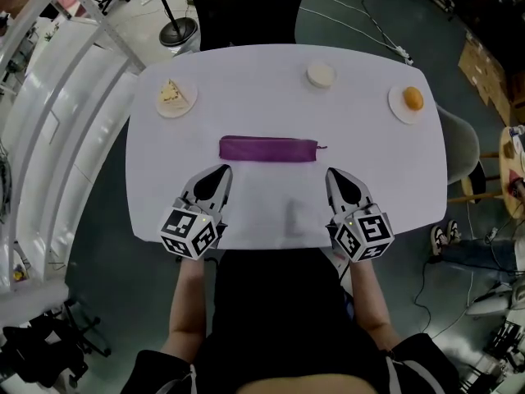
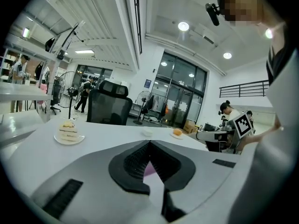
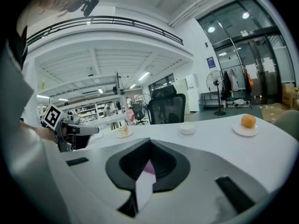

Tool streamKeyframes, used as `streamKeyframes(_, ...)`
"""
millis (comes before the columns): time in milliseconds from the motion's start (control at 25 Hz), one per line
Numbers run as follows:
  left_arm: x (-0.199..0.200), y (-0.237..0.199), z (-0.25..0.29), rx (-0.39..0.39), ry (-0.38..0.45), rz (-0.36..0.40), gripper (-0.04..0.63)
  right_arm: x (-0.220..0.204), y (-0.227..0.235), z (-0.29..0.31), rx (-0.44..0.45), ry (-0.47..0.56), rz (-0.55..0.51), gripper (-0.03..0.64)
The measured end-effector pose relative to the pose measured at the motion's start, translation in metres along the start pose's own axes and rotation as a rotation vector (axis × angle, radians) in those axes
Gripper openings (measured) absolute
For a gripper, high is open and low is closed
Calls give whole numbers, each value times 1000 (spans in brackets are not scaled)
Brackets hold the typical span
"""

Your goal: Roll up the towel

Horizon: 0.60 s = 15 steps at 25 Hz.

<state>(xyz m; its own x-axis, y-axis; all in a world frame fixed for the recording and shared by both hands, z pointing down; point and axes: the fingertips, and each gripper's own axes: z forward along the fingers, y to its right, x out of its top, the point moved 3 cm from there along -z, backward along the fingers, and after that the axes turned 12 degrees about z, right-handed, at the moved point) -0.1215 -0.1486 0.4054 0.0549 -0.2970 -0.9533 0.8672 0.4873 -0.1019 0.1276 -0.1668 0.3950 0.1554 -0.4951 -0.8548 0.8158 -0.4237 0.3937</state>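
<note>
While the purple towel (image 1: 268, 149) lies as a tight roll across the middle of the white desk (image 1: 369, 154), both tongs sit at the near side, just short of it and not touching it. The left tongs (image 1: 220, 171) point at the roll's left end with the jaws pressed together and nothing between them. The right tongs (image 1: 335, 173) face its right end, also closed and empty. Along the far edge stand a slice of cake (image 1: 171, 93) at the left, a small white bowl (image 1: 321, 75) in the middle and an orange bun (image 1: 413, 98) on a plate at the right.
</note>
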Motion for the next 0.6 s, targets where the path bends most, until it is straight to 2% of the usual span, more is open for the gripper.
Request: streamKeyframes(600, 0, -5, 0, 5, -13, -2, 6, -1, -4, 4, 16, -22, 1, 3)
